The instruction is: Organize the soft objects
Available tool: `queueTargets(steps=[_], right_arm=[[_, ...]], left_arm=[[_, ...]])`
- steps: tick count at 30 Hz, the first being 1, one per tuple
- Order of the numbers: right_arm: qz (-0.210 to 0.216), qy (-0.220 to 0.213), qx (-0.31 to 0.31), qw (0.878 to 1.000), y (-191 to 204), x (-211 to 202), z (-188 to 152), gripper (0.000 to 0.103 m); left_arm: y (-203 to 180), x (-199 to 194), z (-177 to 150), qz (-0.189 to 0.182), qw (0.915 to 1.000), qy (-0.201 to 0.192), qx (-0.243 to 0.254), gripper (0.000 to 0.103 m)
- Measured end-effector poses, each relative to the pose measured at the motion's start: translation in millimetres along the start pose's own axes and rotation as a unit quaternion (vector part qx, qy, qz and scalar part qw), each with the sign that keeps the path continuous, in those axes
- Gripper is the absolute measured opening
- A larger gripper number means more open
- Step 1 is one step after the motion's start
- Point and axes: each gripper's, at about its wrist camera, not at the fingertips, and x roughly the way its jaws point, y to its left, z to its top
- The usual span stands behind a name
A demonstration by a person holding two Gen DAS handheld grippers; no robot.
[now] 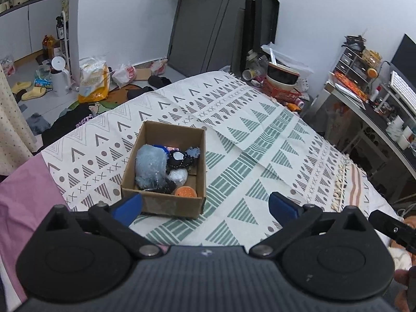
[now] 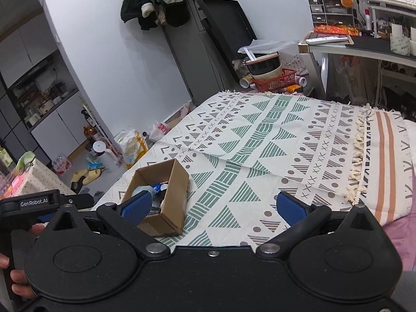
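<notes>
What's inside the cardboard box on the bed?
In the cardboard box: a pale blue plush, a black-and-white soft toy, a white ball and an orange piece. Whatever lies under them, and most of the box floor, is covered.

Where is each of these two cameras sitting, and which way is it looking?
Left wrist view: sits on the left gripper, looks down past its open blue fingers at the cardboard box of soft toys.
Right wrist view: sits on the right gripper, also open and empty, facing the patterned blanket; the person's hand shows at lower left.
Both share the box, the blanket and the red basket beyond the bed.
</notes>
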Motion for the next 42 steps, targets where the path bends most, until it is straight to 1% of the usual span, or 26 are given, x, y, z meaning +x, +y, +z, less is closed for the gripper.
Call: queueTargets(steps=[3, 11, 15, 22, 26, 31, 37, 42], right_arm=[[-0.006, -0.005, -0.007, 1.0, 1, -11, -4, 0.103], [-0.017, -0.016, -0.003, 1.0, 1, -37, -19, 0.103], [-0.018, -0.016, -0.006, 1.0, 3, -46, -25, 0.103], [-0.012, -0.036, -0.012, 0.999, 7, -63, -26, 0.103], [-0.01, -0.029, -0.023, 0.999, 11, -66, -30, 0.103], [-0.007, -0.021, -0.035, 0.999, 16, -67, -34, 0.103], [-0.001, -0.021, -0.031, 0.999, 15, -71, -37, 0.103], [-0.001, -0.023, -0.029, 0.999, 12, -76, -38, 0.103]], left_arm=[[-2, -10, -5, -0.002, 1.0, -0.006, 0.006, 0.103], [-11, -37, -19, -0.012, 0.9988, -0.037, 0.031, 0.103], [-15, -47, -24, -0.017, 0.9983, -0.038, 0.041, 0.103], [-24, -66, -35, -0.004, 0.9967, -0.04, 0.071, 0.103], [-25, -72, -39, -0.003, 0.9965, -0.043, 0.072, 0.103], [-28, -83, -47, 0.007, 0.9953, -0.049, 0.083, 0.103], [-33, -92, -54, 0.022, 0.9936, -0.056, 0.096, 0.103], [-36, -96, -58, 0.027, 0.9932, -0.057, 0.097, 0.103]])
